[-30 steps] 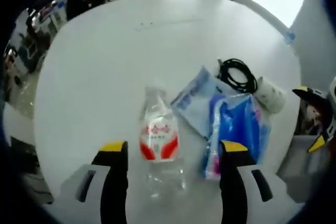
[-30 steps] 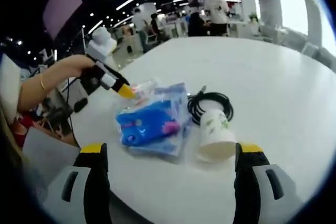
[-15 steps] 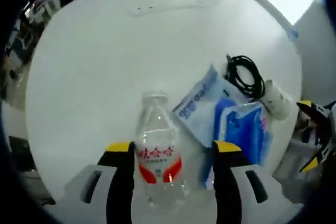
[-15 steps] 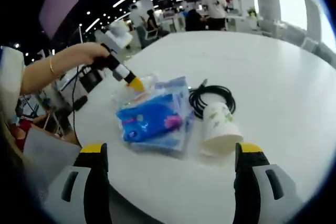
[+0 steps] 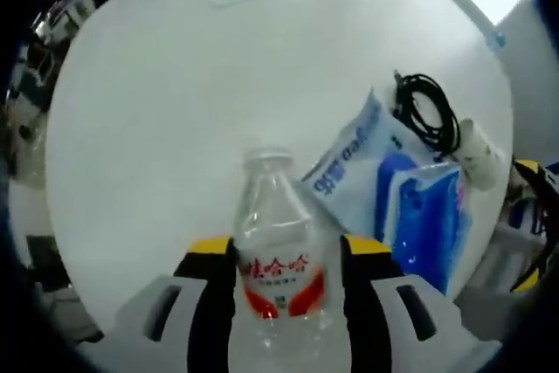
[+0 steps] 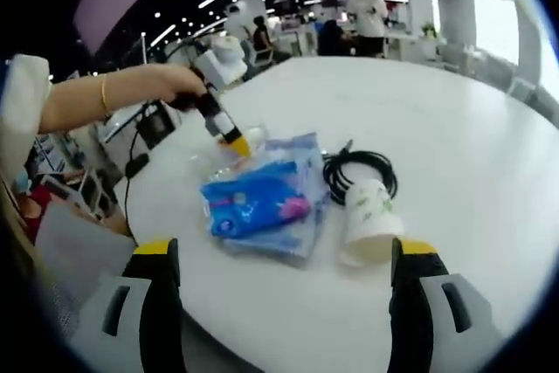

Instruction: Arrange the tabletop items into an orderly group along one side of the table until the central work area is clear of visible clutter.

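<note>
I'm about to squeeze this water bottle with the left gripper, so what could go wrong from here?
The clear water bottle sits between the left gripper's yellow-tipped jaws; thin, slick plastic may buckle or slip out when squeezed.

The blue packets lie close beside it, so dragging the bottle could shove them around.

The paper cup lies on its side by the black cable and could roll if nudged.

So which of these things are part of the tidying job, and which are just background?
Part of the job:
- water bottle, between the left tool jaws
- blue packets
- black cable
- paper cup, on its side
- white table

Background:
- people standing beyond the table
- chairs
</note>
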A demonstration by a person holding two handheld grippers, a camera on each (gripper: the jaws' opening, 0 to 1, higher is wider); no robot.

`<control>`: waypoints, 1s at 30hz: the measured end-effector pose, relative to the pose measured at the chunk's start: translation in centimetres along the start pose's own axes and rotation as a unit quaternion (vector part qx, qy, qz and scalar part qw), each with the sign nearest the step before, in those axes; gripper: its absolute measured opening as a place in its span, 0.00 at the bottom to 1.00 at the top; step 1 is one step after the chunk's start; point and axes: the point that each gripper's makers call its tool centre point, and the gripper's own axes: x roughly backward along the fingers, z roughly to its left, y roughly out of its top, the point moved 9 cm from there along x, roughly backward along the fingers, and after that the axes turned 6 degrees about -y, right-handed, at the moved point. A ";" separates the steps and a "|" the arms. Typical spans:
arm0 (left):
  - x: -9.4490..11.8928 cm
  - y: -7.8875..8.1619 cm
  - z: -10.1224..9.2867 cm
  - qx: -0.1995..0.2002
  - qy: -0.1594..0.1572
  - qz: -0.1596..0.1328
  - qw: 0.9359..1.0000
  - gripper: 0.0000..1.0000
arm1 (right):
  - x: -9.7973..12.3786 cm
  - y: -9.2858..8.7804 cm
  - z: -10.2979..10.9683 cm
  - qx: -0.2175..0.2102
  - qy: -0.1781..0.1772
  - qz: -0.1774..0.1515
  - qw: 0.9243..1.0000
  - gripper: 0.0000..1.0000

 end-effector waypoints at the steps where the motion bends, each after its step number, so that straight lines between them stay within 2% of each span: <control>1: -0.2 0.0 0.1 0.003 0.006 0.001 1.000 0.44 | 0.0 0.0 -0.1 0.000 -0.004 0.001 1.000 0.99; 5: -0.5 0.1 0.4 0.003 0.019 0.011 1.000 0.41 | 0.2 0.0 -0.5 0.001 -0.018 0.000 1.000 0.99; 7: -0.7 0.1 0.5 0.033 0.014 0.008 0.999 0.41 | 0.3 0.1 -0.7 -0.003 -0.019 -0.002 1.000 0.99; 14: -0.8 -0.1 0.6 0.039 0.007 0.007 0.999 0.41 | 0.4 0.2 -0.8 -0.026 -0.001 -0.006 1.000 0.99; 17: -0.8 -0.1 0.7 0.042 0.006 0.004 0.999 0.40 | 0.4 0.0 -1.0 -0.017 -0.010 0.001 1.000 0.99; 24: -0.6 -0.3 1.1 0.070 0.001 -0.030 0.997 0.39 | 0.5 -0.3 -1.1 -0.010 -0.012 0.013 1.000 0.99; 30: -0.2 -0.8 1.1 0.077 0.001 -0.051 0.996 0.38 | 0.5 -0.4 -1.3 -0.009 -0.010 0.016 1.000 0.99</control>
